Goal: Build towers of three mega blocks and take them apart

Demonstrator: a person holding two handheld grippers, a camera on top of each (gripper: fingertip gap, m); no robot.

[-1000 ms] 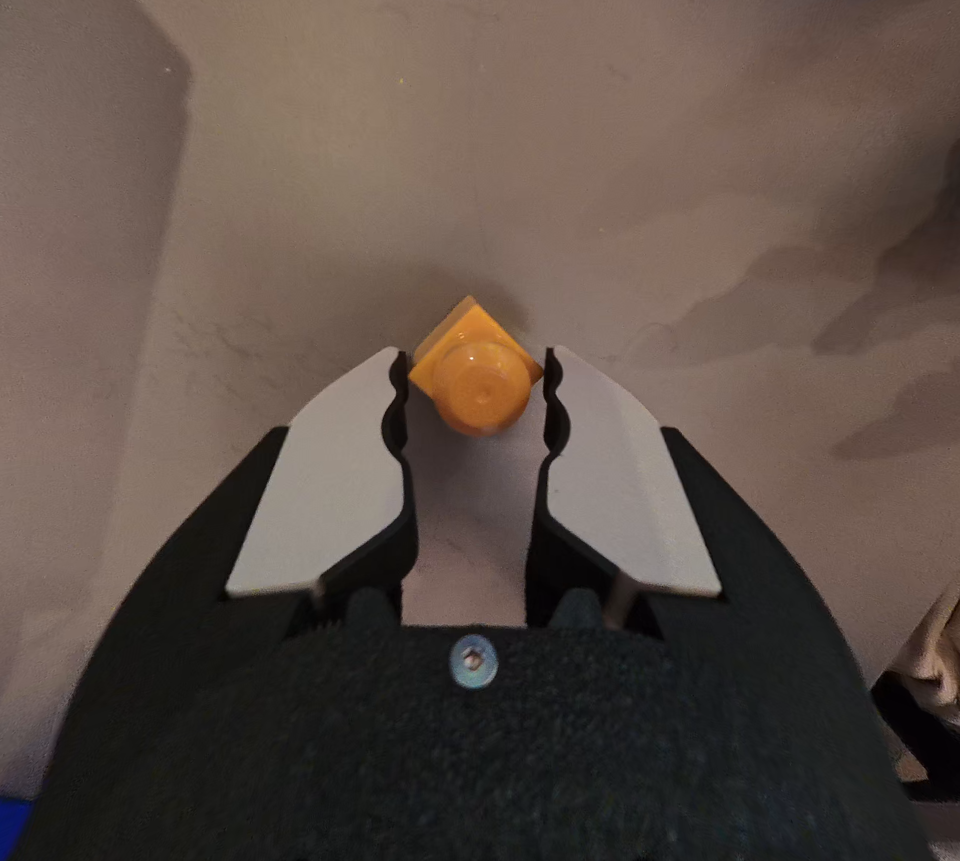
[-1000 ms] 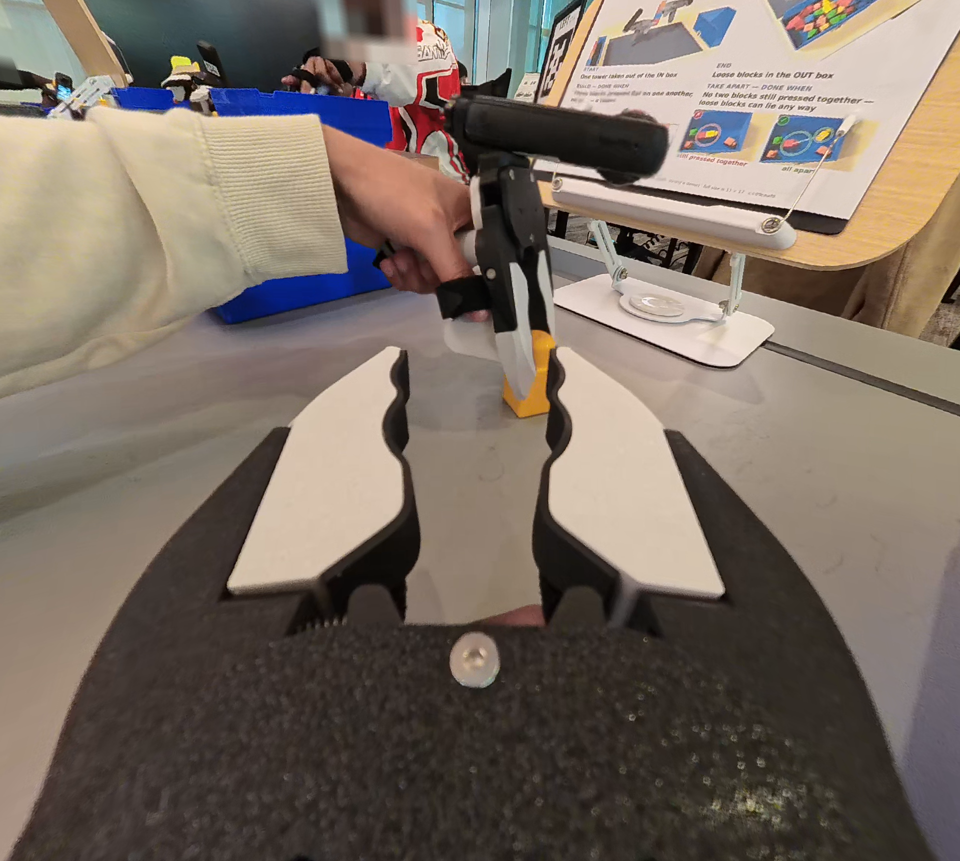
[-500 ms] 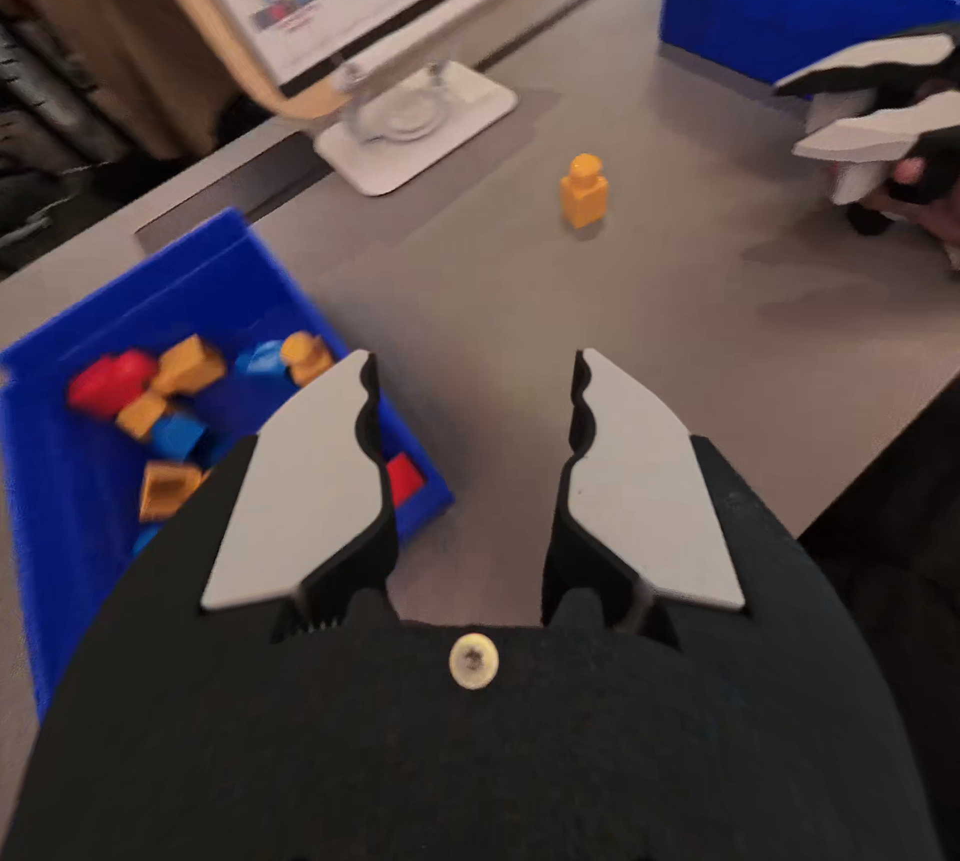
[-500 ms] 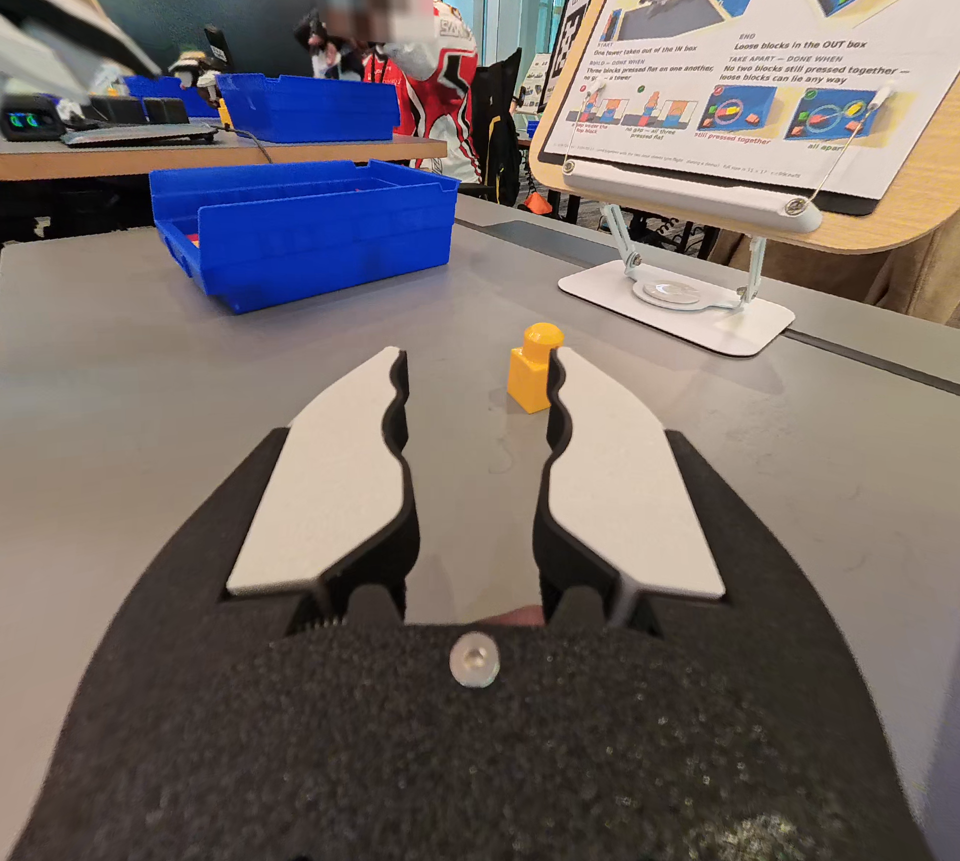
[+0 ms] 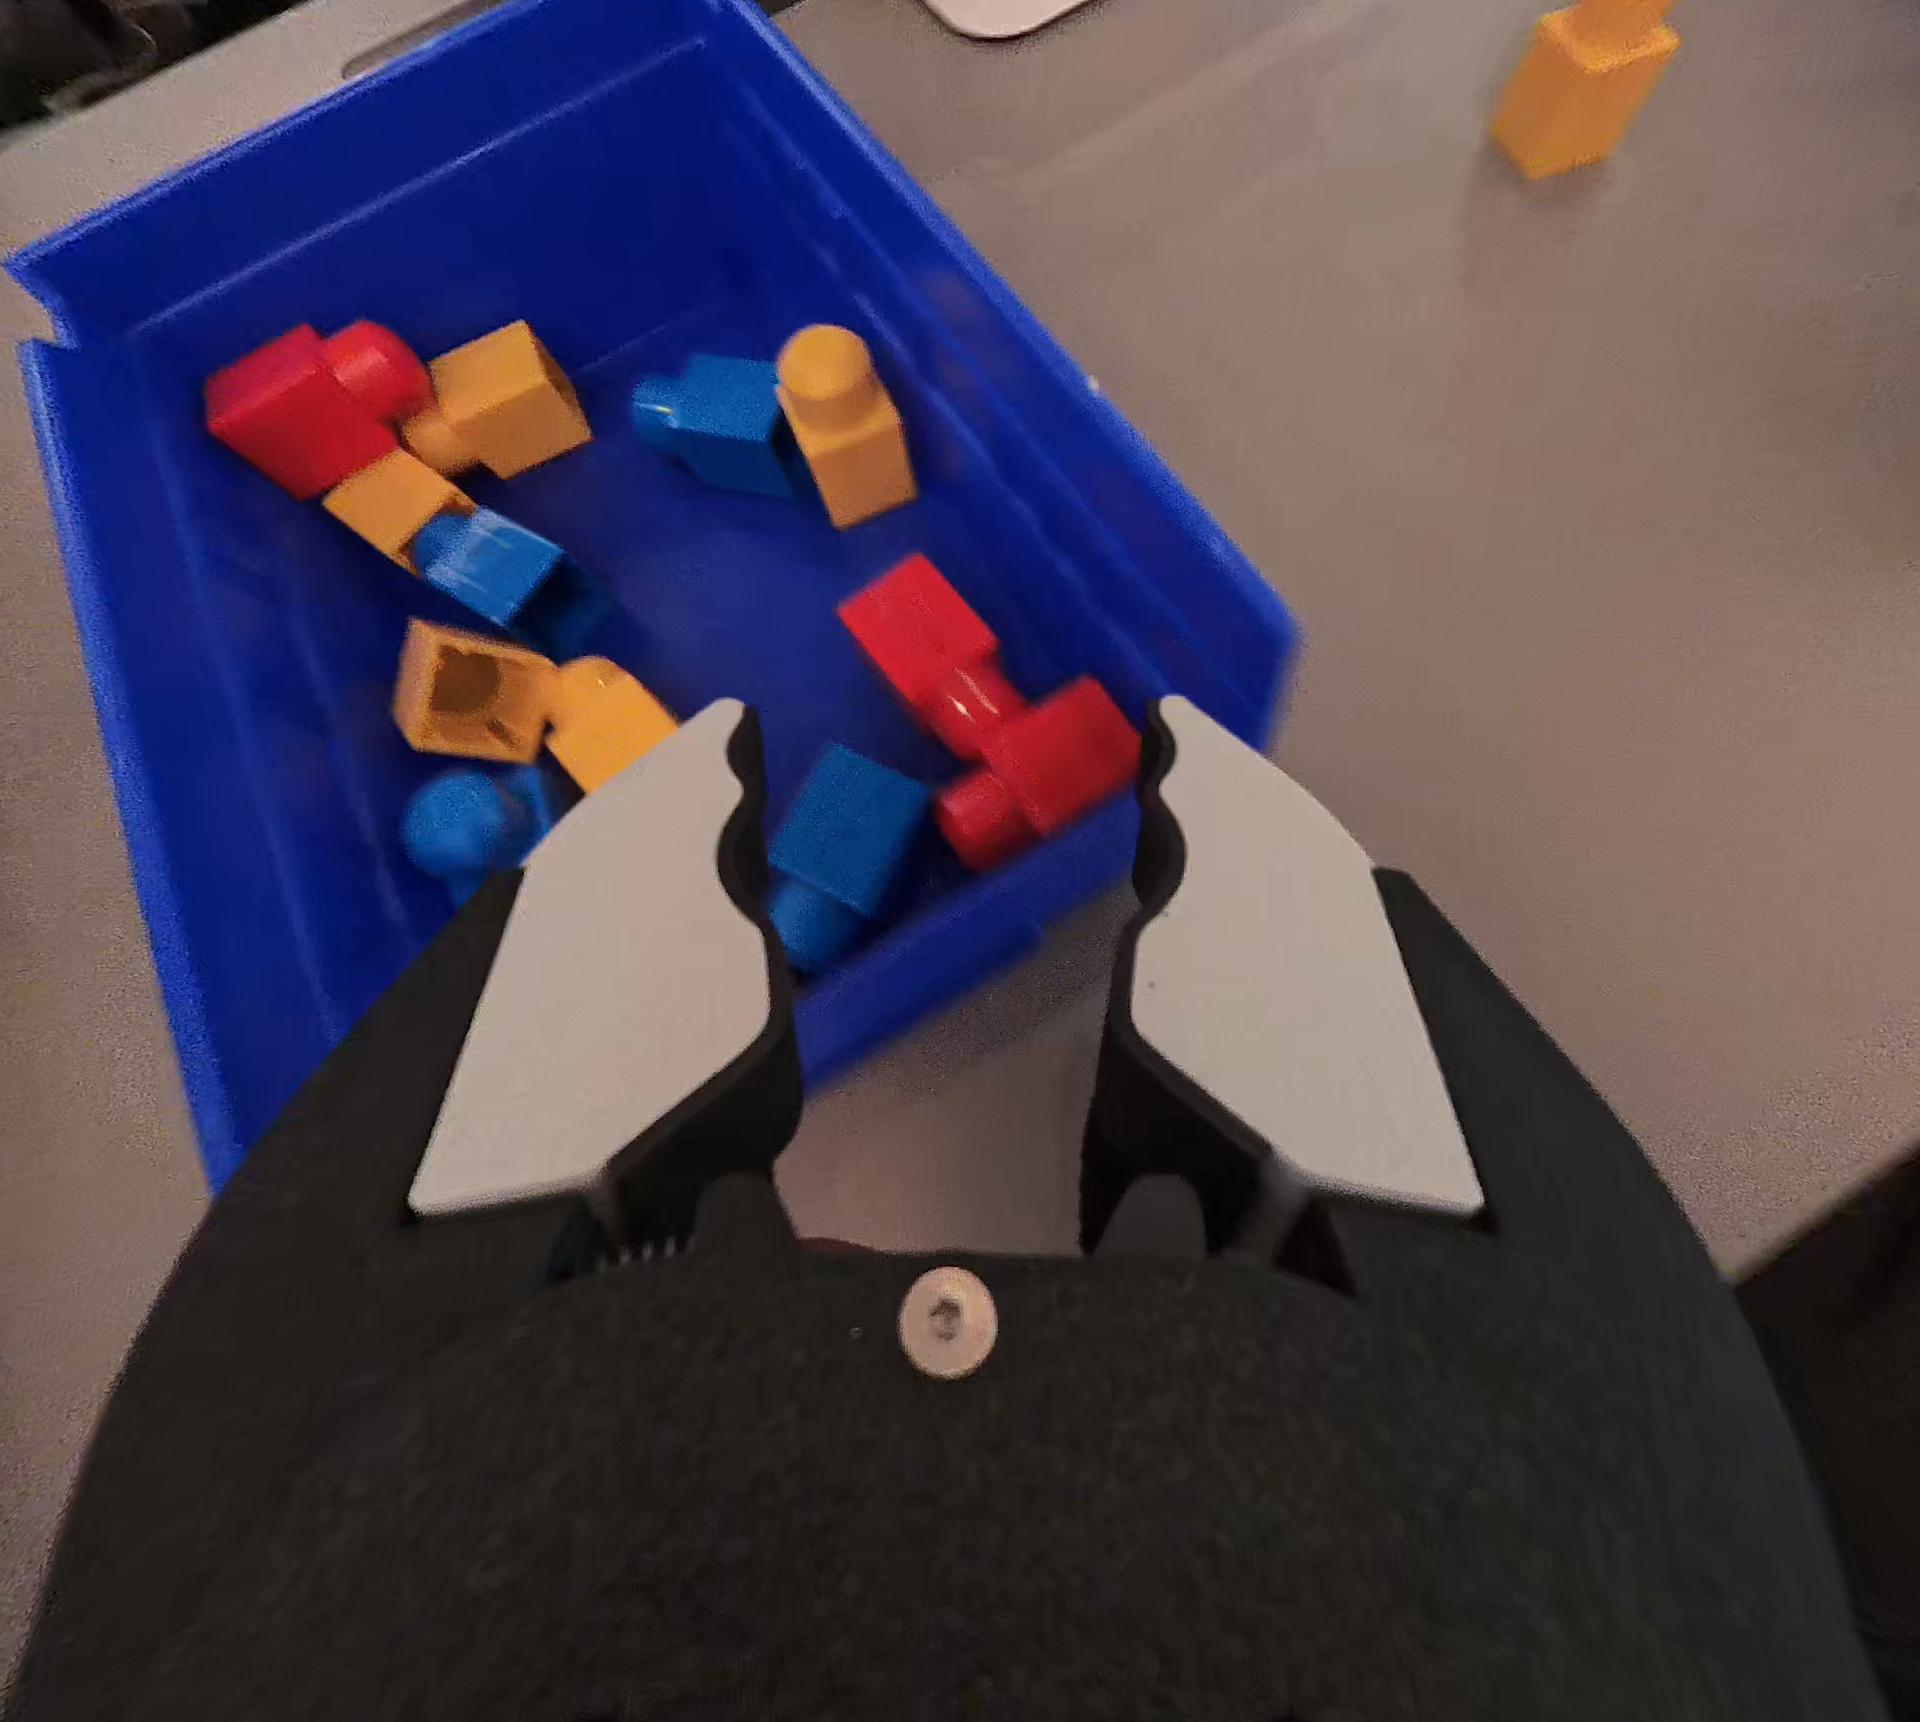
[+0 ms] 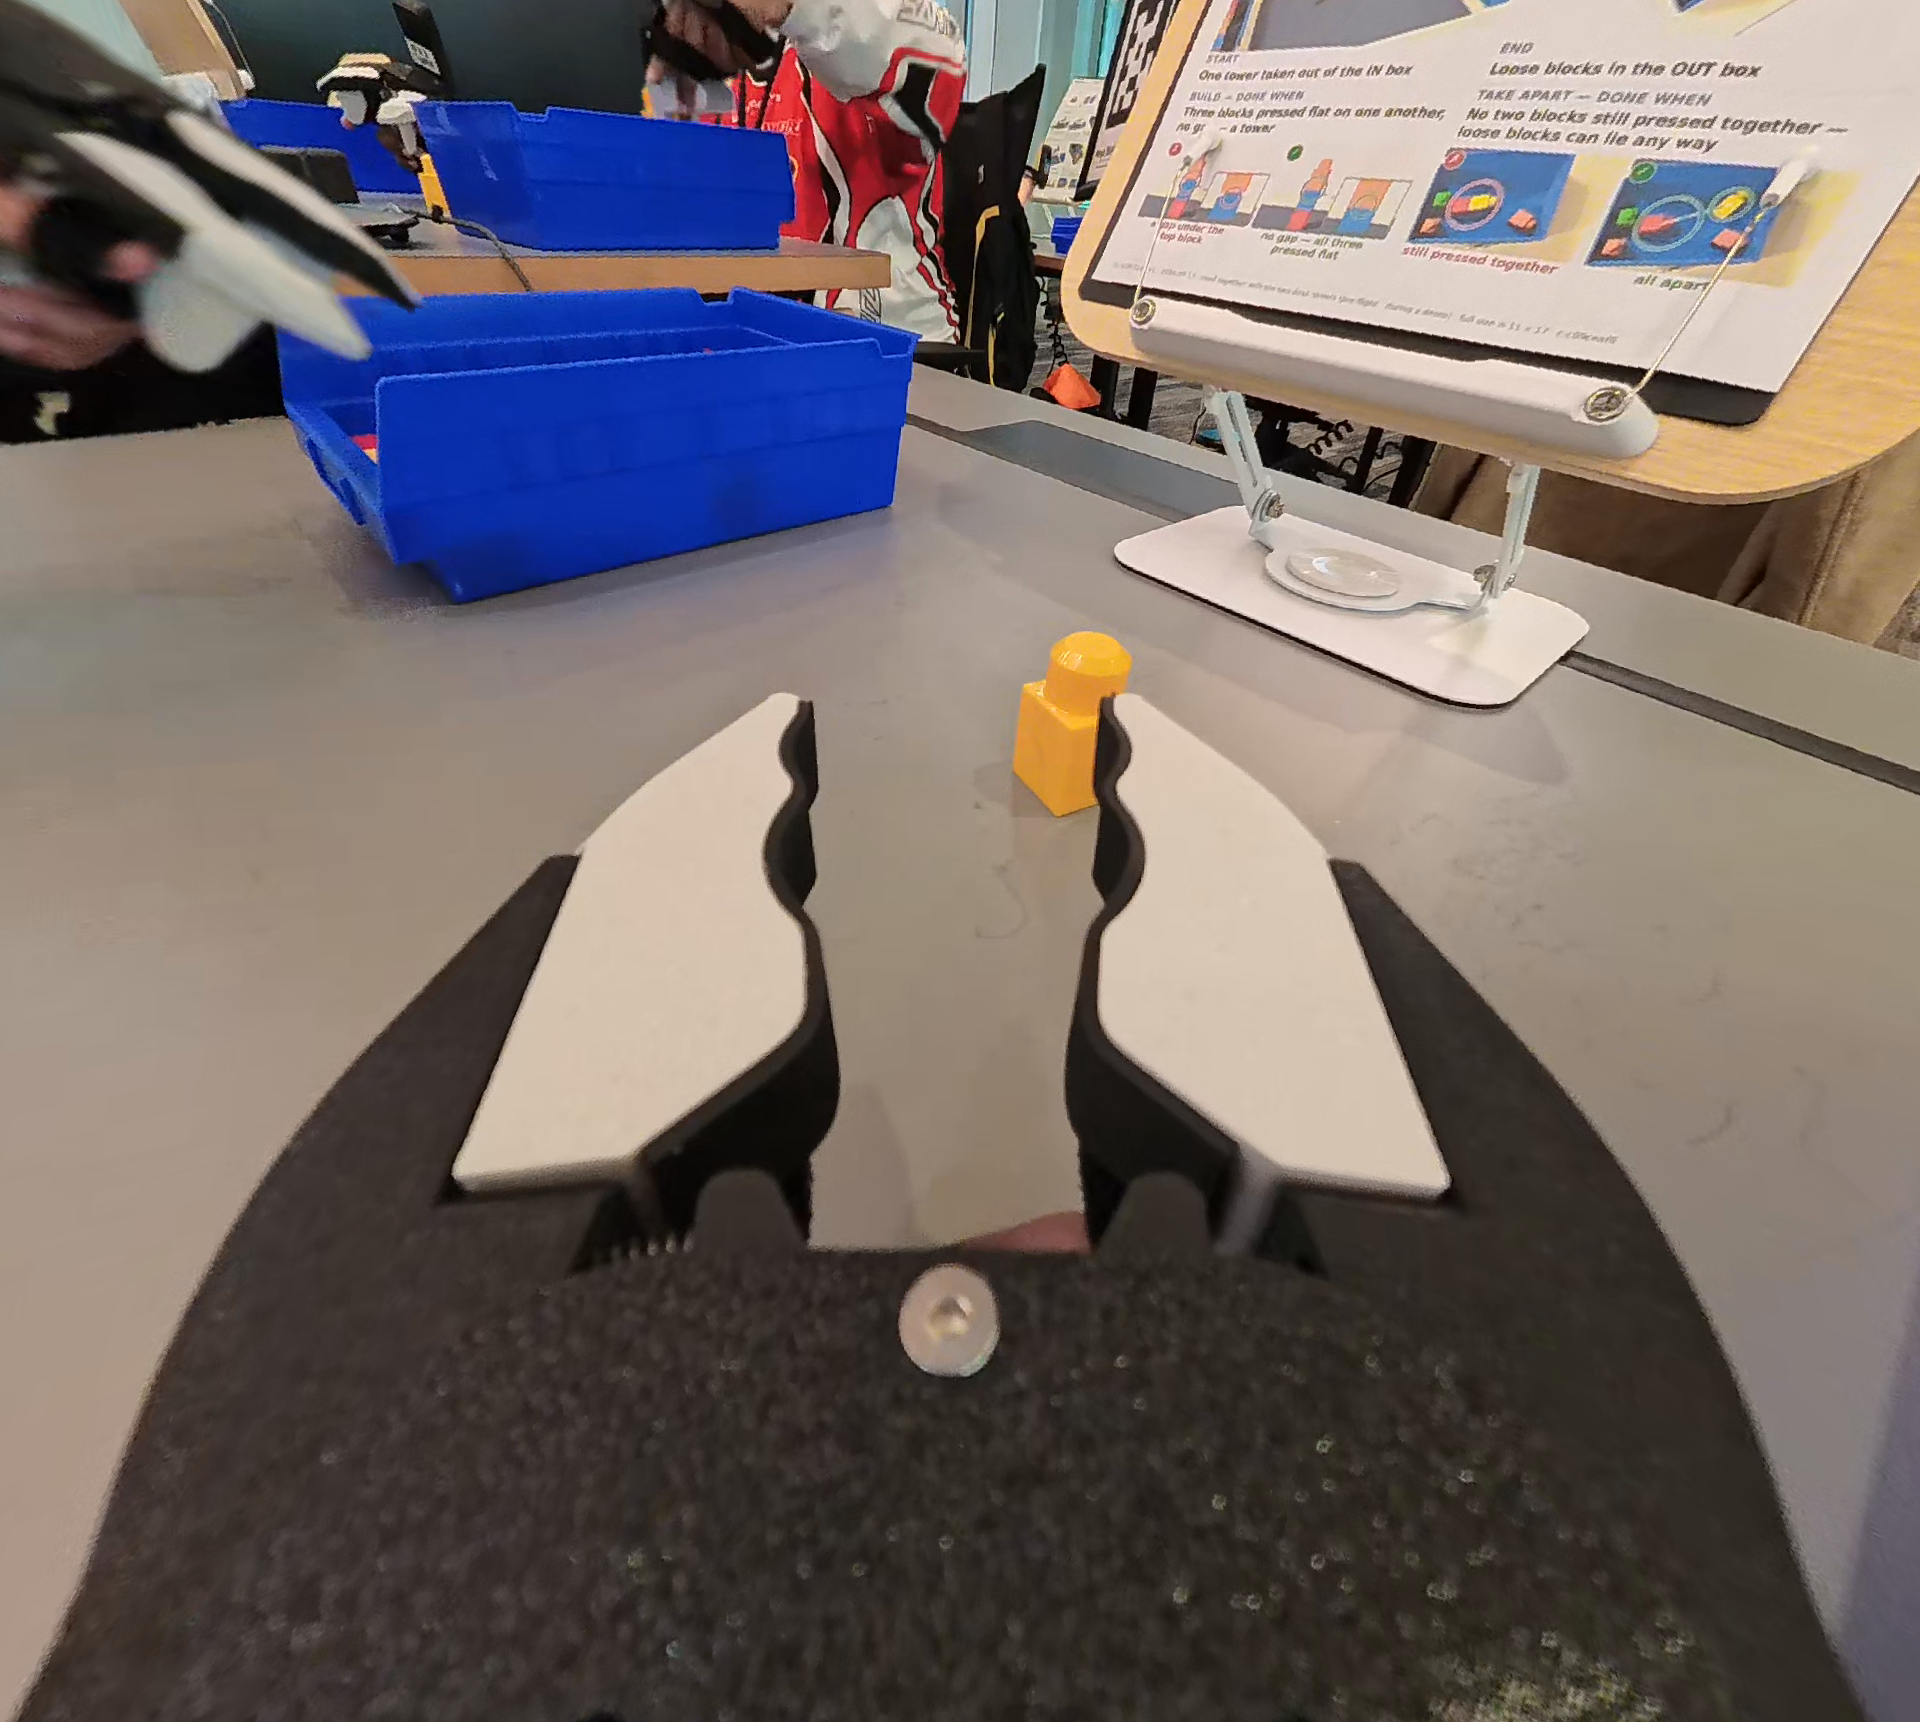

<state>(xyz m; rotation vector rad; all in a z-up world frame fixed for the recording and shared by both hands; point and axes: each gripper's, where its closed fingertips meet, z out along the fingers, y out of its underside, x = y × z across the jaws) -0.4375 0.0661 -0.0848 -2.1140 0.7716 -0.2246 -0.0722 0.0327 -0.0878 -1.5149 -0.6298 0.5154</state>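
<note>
left gripper (image 5: 943,742) hangs over the blue bin (image 5: 156,529), fingers wide apart and nothing in them, lined up, i'd say, to pick the next block from the loose red, blue and orange ones below. right gripper (image 6: 951,722) waits low, fingers parted on air. the orange block (image 6: 1062,737) stands alone on the table (image 6: 312,737) just ahead at one o'clock, long axis upright, knob pointing up, ready as a tower base.

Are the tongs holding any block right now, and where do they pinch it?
No. Both the left tongs and right tongs are open and empty; the orange block stands alone on the table.
</note>
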